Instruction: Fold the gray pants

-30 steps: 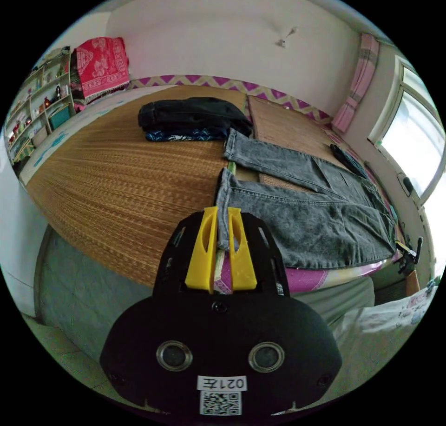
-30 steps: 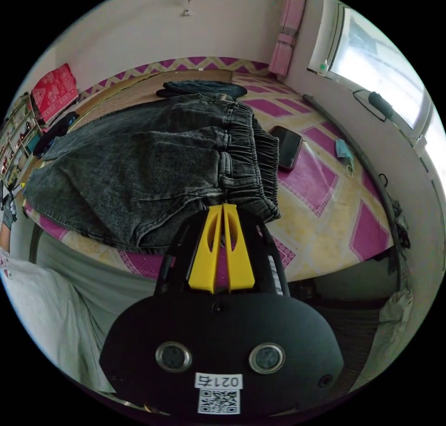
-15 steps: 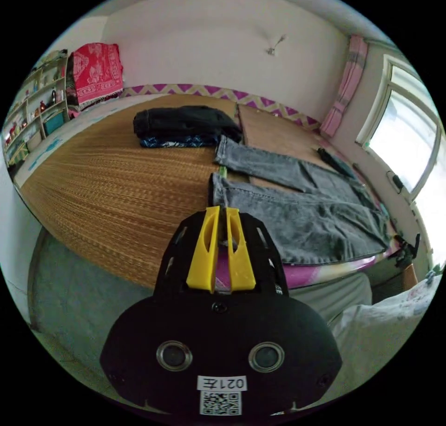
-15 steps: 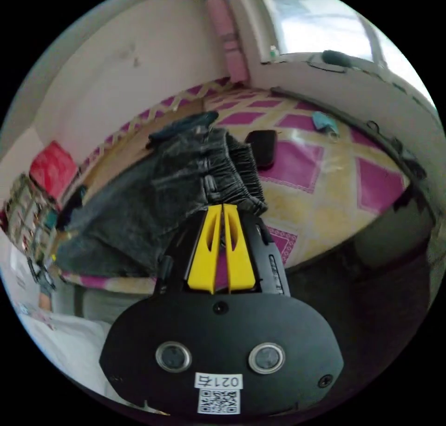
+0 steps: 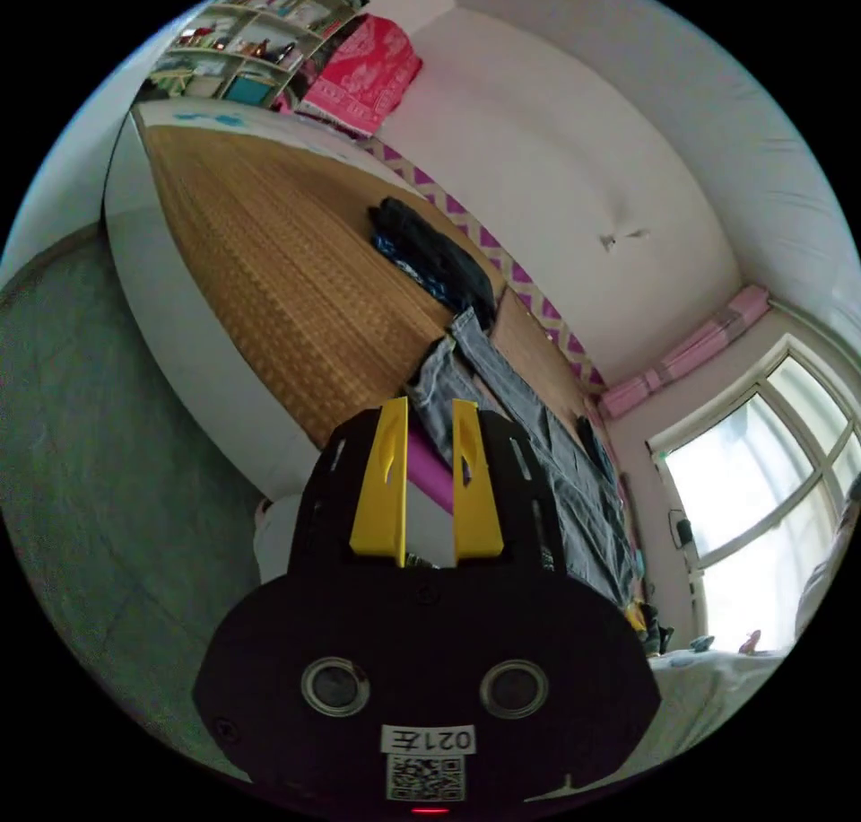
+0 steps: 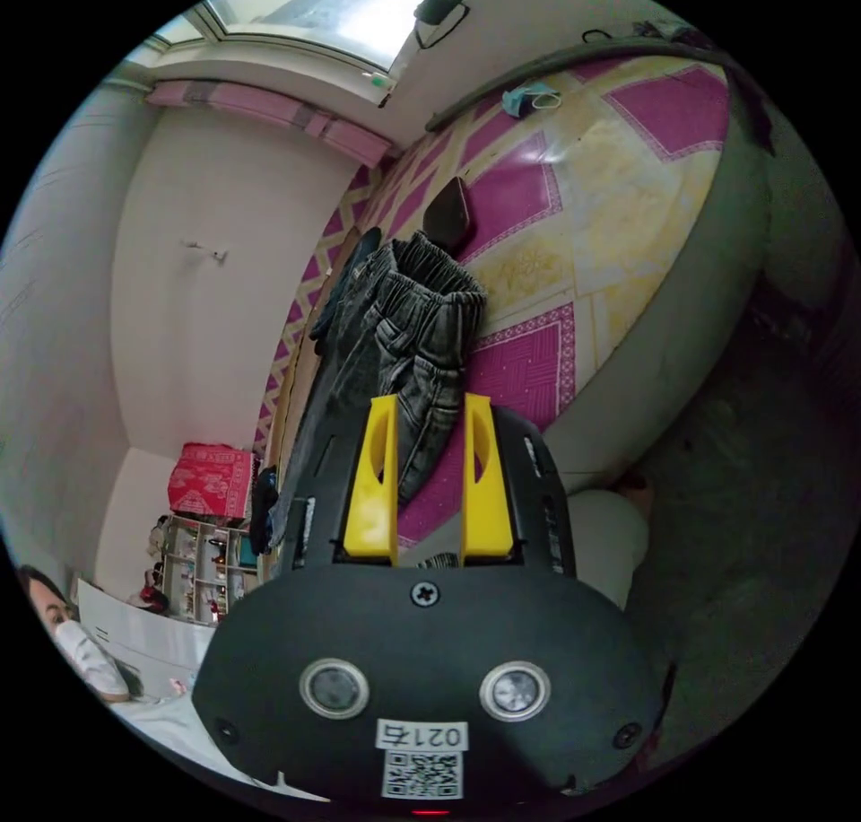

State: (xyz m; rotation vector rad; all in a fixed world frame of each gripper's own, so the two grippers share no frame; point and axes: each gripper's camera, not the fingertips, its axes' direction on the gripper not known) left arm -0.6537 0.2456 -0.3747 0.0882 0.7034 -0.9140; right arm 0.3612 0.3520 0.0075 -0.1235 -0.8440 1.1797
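- Bed platform (image 5: pixel 269 257) w/ woven mat is carrying the gray pants (image 5: pixel 538 445), lying flat, long axis running from 11 to 4 o'clock.
- Left gripper (image 5: pixel 426 409): jaws apart, nothing between, hem sitting just past tips at 12.
- Right gripper (image 6: pixel 430 409): jaws apart, waistband (image 6: pixel 430 297) lying at 12.

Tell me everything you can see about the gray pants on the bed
The faded gray denim pants lie spread flat along the bed's near edge, unfolded. The gathered elastic waistband, with belt loops, rests on the magenta-and-yellow patterned mat, close to a dark phone. The two legs stretch apart toward the woven straw mat, their hems ending near a stack of dark folded clothes. Neither open claw touches them.
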